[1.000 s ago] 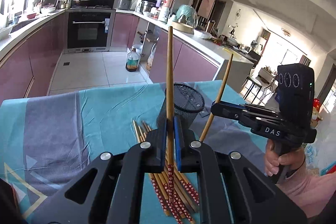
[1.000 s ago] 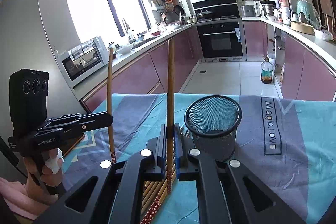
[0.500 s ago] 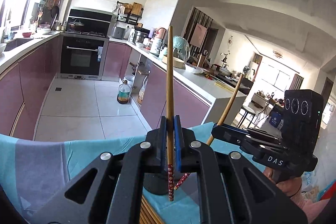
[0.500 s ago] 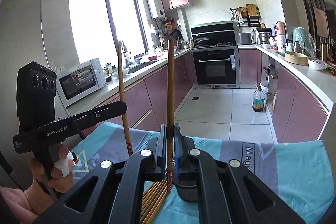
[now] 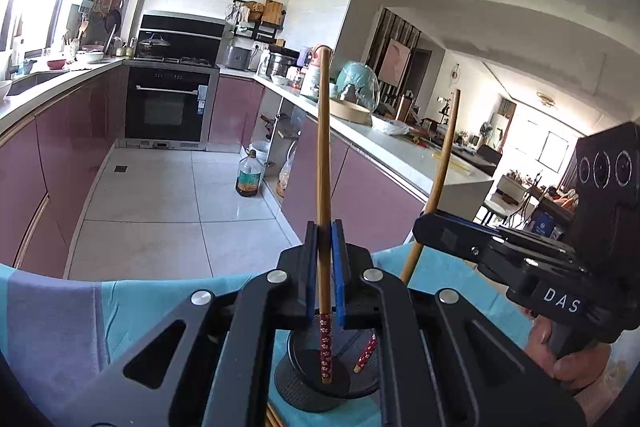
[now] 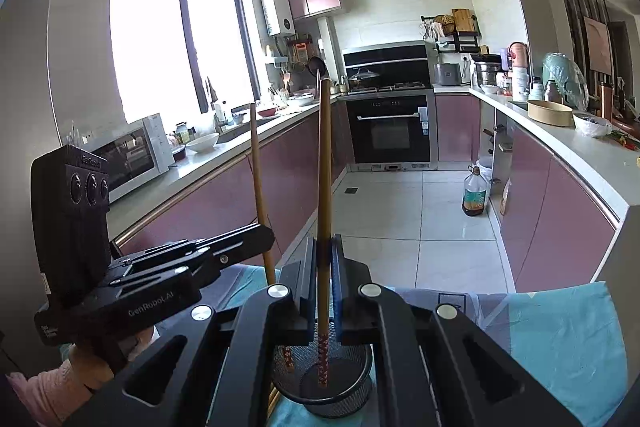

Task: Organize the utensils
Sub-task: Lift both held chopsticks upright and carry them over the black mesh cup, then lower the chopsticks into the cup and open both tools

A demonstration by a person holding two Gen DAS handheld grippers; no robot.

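Both grippers have come over the cup since a second ago, when they hung above the bundle on the cloth, and each chopstick tip now dips into its mouth. Left gripper point(image 5: 324, 267) is clenched on a chopstick point(image 5: 323, 155) that stands upright, its red flowered end reaching down inside the mesh cup point(image 5: 320, 383). Right gripper point(image 6: 325, 267) likewise pinches its own chopstick point(image 6: 325, 163) upright between the blue pads, patterned tip inside the cup point(image 6: 340, 395). In the left view the right gripper point(image 5: 430, 229) sits just to the right, its chopstick point(image 5: 442, 179) leaning so the red tip lands in the cup beside the first. In the right view the left gripper point(image 6: 256, 237) sits to the left with its stick point(image 6: 258, 187) angled down into the cup as well. Under the cup lies a teal and grey cloth point(image 6: 560, 339), with a few more chopstick ends point(image 5: 272, 419) peeking at the lower edge. Beyond are the tiled floor point(image 5: 168, 195), oven point(image 6: 390, 131), an oil bottle point(image 6: 474, 193) and a microwave point(image 6: 128, 155).
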